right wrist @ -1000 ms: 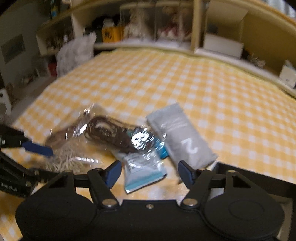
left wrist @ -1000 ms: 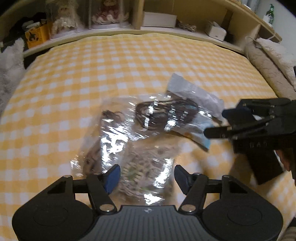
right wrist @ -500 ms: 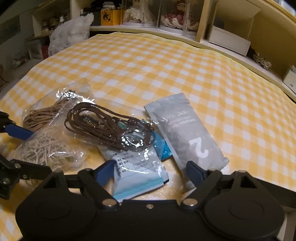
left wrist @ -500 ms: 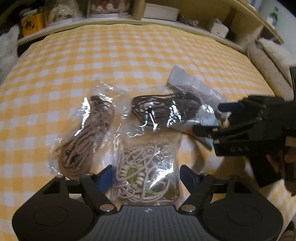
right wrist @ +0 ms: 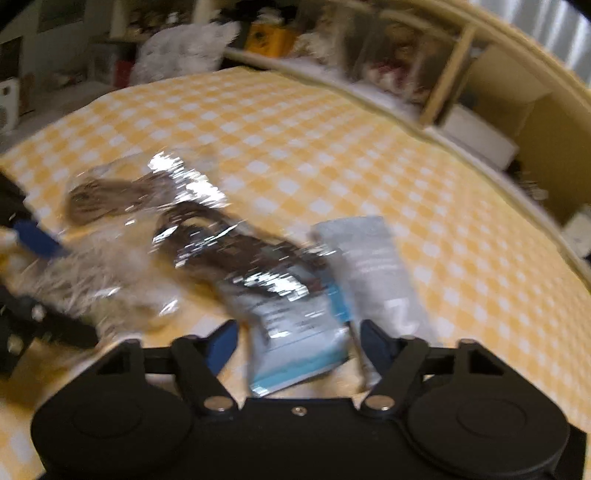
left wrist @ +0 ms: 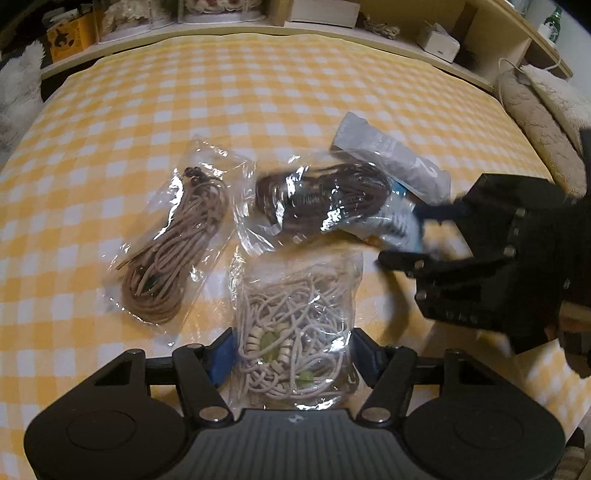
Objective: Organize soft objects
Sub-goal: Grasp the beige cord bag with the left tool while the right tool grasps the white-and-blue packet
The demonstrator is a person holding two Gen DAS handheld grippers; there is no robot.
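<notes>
Several clear bags lie on the yellow checked cloth (left wrist: 258,92). A bag of white cord with beads (left wrist: 295,325) lies between the open jaws of my left gripper (left wrist: 291,350). A tan cord bag (left wrist: 173,240) lies to its left. A dark brown cord bag (left wrist: 321,199) rests on a blue-and-white packet (left wrist: 399,225). A grey packet (left wrist: 391,158) lies behind. My right gripper (right wrist: 297,343) is open around the blue-and-white packet (right wrist: 295,339); in the left wrist view the right gripper (left wrist: 417,236) shows at the right.
Wooden shelves (left wrist: 317,14) with boxes and dolls run along the far edge of the cloth. A fluffy cushion (left wrist: 539,122) lies at the right. A white plush heap (right wrist: 177,51) sits at the far left in the blurred right wrist view.
Both grippers have moved forward: the white cord bag now sits deeper between my left jaws and the blue-and-white packet between my right jaws. The right wrist view is now motion-blurred.
</notes>
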